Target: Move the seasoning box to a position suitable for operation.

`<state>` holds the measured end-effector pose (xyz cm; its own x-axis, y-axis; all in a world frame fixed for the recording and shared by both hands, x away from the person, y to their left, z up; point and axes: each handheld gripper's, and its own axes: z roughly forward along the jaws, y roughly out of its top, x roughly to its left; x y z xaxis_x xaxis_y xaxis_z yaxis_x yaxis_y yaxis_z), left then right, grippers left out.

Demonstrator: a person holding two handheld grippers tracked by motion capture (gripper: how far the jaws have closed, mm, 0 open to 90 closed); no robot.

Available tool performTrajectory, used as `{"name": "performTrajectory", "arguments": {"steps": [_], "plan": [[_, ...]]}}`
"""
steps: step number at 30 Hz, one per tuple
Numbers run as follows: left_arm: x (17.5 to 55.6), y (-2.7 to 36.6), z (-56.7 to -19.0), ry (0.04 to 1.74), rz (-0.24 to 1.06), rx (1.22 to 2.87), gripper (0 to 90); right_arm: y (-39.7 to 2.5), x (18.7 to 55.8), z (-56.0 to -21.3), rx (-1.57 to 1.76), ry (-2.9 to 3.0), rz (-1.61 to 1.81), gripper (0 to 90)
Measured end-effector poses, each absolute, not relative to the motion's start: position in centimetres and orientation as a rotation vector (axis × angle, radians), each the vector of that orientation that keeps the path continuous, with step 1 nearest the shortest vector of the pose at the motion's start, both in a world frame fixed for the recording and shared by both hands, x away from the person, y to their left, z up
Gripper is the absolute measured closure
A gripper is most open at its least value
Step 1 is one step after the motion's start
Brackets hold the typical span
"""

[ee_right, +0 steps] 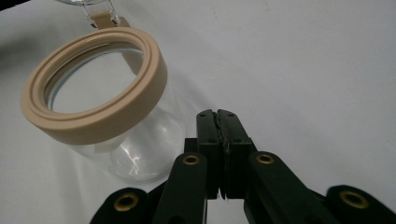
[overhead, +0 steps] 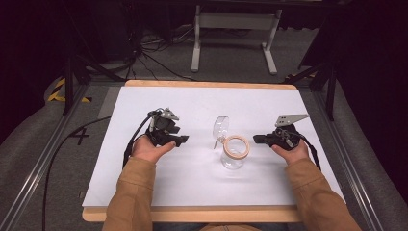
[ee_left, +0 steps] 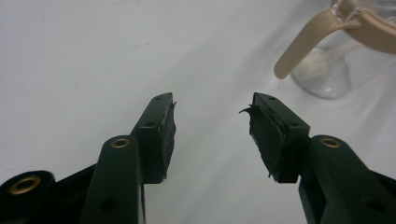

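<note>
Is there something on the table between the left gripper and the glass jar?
No. In the high view, the white table is bare between the left gripper and the glass jar. The left gripper view shows the same.

White mat point(overhead: 144, 183) covers wooden table point(overhead: 207, 84); cables point(overhead: 161, 65) cross grey floor point(overhead: 231, 60).

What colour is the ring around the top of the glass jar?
The round rubbery ring on the clear glass jar is beige, clearest in the right gripper view.
</note>
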<state>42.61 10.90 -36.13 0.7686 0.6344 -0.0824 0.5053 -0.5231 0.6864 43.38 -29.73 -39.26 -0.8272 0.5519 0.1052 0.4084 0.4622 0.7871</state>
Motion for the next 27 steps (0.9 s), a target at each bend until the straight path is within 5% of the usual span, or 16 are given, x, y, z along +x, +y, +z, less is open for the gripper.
{"name": "performTrajectory", "arguments": {"steps": [27], "plan": [[41.7,9.1,-35.9,0.757,0.162,2.302,42.0,-26.8,43.2,-41.2,0.78,2.649,1.199,89.4]]}}
